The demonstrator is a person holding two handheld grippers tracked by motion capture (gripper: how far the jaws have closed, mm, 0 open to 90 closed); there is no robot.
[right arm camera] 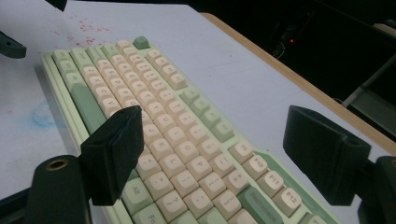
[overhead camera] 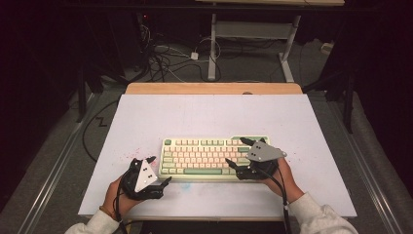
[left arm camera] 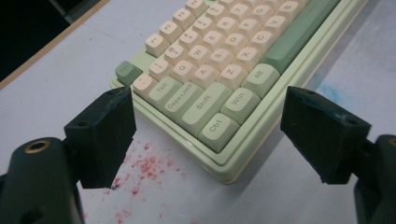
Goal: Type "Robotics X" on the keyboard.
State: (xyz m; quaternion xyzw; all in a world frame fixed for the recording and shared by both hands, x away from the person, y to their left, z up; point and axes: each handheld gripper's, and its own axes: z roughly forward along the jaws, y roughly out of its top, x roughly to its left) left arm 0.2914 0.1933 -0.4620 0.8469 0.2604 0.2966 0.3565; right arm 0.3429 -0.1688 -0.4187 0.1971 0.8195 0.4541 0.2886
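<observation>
Probably a lab: floor cables [overhead camera: 168,61], bare white table [overhead camera: 214,114].

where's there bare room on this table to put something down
The widest free patch is the far strip of white mat between the keyboard and the wooden table edge. The mat's left and right margins are also bare. It is crowded near the front: the left gripper and right gripper flank the keyboard's ends.

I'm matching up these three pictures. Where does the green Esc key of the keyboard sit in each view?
High view: the Esc key is at the keyboard's far left corner.
Left gripper view: Esc key at centre left, just above the left jaw.
Right gripper view: Esc key near the top, left of centre.
Shared landmark: the red speckles on the white table beside the keyboard's left end.
</observation>
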